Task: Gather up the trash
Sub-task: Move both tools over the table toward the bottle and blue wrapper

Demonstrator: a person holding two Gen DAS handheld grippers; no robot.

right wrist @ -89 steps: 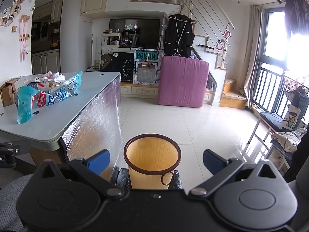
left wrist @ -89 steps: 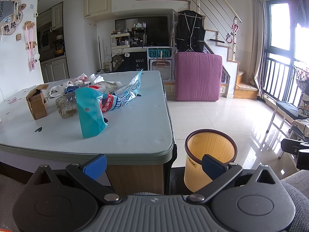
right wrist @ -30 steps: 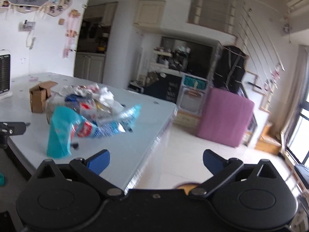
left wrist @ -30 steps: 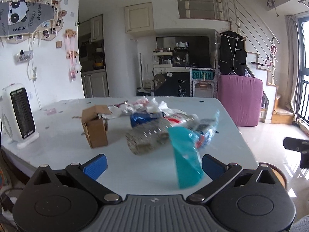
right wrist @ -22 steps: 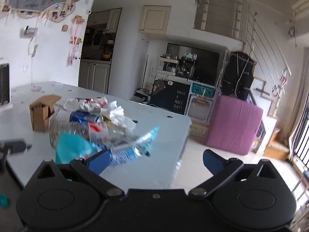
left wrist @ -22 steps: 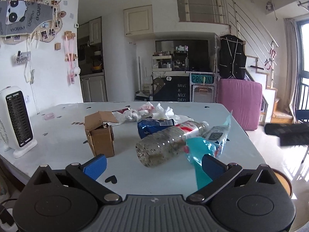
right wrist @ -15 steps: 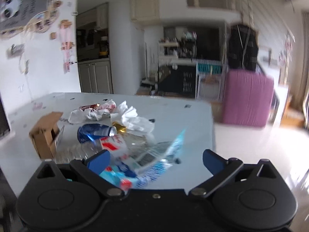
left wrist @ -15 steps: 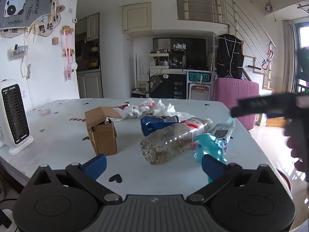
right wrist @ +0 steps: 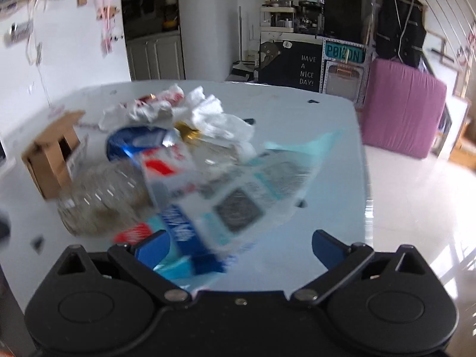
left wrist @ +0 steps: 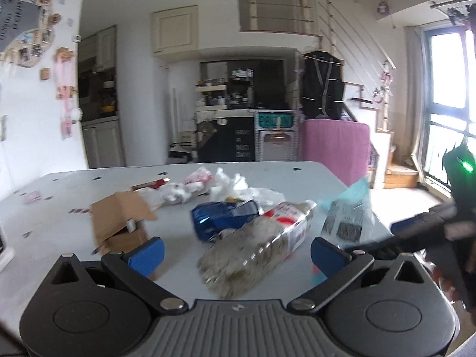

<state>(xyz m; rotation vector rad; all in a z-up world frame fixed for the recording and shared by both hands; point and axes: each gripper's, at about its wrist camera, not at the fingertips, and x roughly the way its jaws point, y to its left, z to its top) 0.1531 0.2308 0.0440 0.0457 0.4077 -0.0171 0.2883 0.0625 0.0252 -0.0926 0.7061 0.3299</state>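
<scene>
We see both grippers, left [left wrist: 235, 248] and right [right wrist: 239, 245], spread wide, holding nothing. The trash sits on the table [right wrist: 312, 125]: wrapper [right wrist: 238, 196] right of the bottle [left wrist: 255, 250], box [left wrist: 119, 223] left.

Chalkboard [right wrist: 297, 65] — "HAVE A NICE DAY!"; teal sign [right wrist: 343, 53] — "POISON".

Trash pile [right wrist: 178, 160] blocks table [right wrist: 297, 113] centre; far edge free

Pale grey table [left wrist: 297, 178] bearing a trash cluster: open cardboard box [left wrist: 119, 223] at left, clear plastic bottle [left wrist: 255, 250] lying near, blue can [left wrist: 220, 218] behind it, crumpled white tissues [left wrist: 235, 184] far, teal printed wrapper [left wrist: 348, 214] at right.
</scene>
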